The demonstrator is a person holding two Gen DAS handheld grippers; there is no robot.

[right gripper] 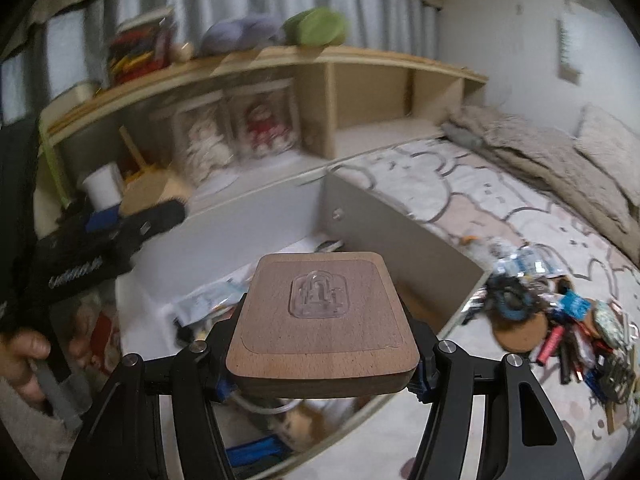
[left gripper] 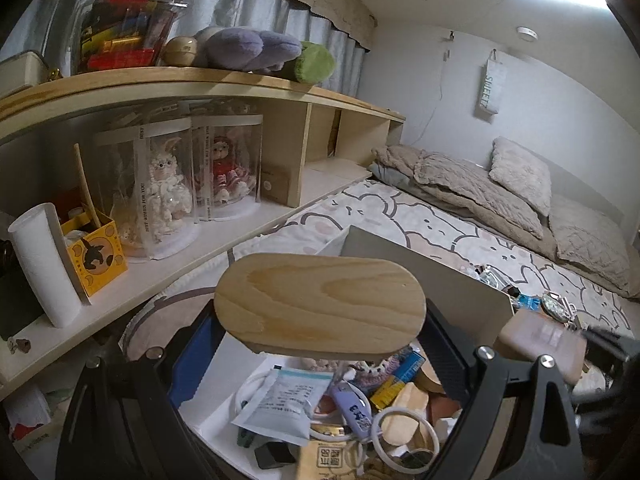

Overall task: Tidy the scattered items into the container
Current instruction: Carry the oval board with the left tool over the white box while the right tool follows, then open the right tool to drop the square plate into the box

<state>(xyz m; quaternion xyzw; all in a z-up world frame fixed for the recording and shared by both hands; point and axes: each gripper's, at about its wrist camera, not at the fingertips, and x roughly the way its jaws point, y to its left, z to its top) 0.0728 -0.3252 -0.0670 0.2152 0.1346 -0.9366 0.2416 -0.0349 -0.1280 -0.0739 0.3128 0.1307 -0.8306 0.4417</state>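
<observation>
Over the container (right gripper: 400, 216): left gripper (left gripper: 320, 344) clamps an oval wooden block (left gripper: 320, 300), right gripper (right gripper: 322, 376) a square coaster (right gripper: 320, 320). Shallow edge grips; either could slip and land outside.

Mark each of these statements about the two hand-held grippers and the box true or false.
1. The left hand-held gripper holds an oval wooden block. True.
2. The right hand-held gripper is empty. False: it grips a square wooden block.
3. The white box already holds items. True.
4. No clutter is left on the bed sheet. False: a pile of small items lies right of the box.
5. The square block bears a clear raised emblem. True.
</observation>
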